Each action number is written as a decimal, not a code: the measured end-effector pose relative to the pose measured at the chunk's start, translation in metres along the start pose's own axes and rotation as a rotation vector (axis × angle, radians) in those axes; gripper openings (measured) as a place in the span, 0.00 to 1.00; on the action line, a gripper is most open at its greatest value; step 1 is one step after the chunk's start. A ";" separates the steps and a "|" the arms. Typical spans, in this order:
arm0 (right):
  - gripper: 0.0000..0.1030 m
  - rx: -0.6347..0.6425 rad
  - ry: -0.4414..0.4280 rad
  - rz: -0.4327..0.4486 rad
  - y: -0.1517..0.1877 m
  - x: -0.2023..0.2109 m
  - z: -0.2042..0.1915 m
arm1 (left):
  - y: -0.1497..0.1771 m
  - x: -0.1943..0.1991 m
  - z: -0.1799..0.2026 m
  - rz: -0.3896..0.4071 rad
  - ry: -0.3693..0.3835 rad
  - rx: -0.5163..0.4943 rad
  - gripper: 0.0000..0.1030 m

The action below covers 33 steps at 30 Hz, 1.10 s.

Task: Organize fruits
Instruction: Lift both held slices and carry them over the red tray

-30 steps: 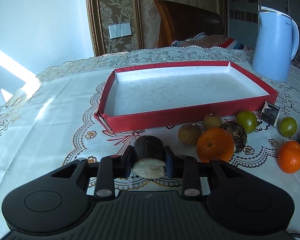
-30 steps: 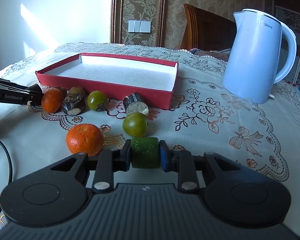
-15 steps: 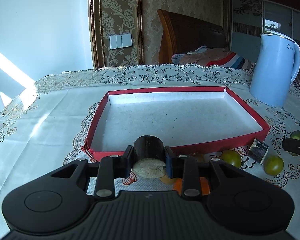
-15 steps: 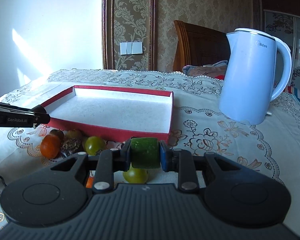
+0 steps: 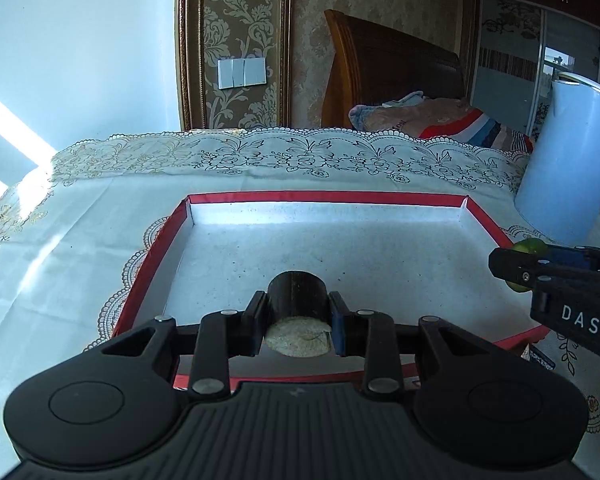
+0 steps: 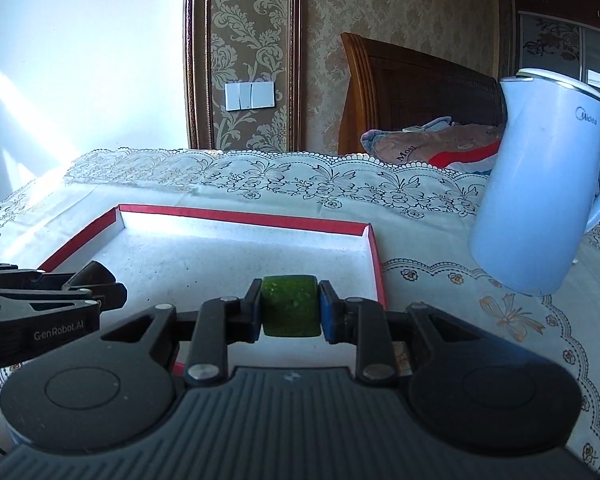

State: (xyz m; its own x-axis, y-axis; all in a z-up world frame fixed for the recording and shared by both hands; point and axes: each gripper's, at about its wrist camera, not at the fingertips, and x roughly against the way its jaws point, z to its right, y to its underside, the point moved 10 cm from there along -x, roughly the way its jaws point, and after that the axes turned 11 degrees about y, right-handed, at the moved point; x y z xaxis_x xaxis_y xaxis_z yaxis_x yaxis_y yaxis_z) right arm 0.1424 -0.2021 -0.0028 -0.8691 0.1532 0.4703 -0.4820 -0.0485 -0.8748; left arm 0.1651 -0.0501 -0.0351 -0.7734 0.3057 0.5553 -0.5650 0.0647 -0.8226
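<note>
Fruits ride clamped over the red tray [image 5: 484, 216]: the dark-skinned piece [image 5: 297, 296] in the left gripper [image 5: 298, 326] at lower centre, the green piece [image 6: 290, 306] in the right gripper [image 6: 289, 316].

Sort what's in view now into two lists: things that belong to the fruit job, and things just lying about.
Job:
- left gripper shut on dark cut piece
- right gripper shut on green chunk
- red tray

Lying about:
- white kettle
- lace tablecloth
- light switches

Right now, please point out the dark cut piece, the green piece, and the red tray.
dark cut piece [image 5: 298, 300]: left wrist view, dark skin.
green piece [image 6: 290, 306]: right wrist view, middle of skin.
red tray [image 5: 324, 197]: left wrist view, far rim.
</note>
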 end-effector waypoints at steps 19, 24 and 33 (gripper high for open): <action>0.25 -0.045 0.029 -0.146 0.000 -0.083 -0.005 | -0.017 -0.062 -0.032 -0.076 -0.060 0.059 0.31; 0.25 -0.041 0.031 -0.155 0.002 -0.085 -0.005 | -0.013 -0.066 -0.030 -0.090 -0.044 0.069 0.31; 0.25 -0.041 0.041 -0.156 0.002 -0.087 -0.004 | -0.014 -0.064 -0.031 -0.078 -0.051 0.081 0.31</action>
State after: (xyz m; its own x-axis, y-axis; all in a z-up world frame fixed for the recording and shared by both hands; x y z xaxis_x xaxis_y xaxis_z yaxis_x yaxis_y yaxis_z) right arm 0.2174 -0.2114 -0.0459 -0.7785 0.1959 0.5964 -0.6049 0.0194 -0.7960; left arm 0.2315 -0.0407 -0.0628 -0.7387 0.2540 0.6244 -0.6438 0.0087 -0.7652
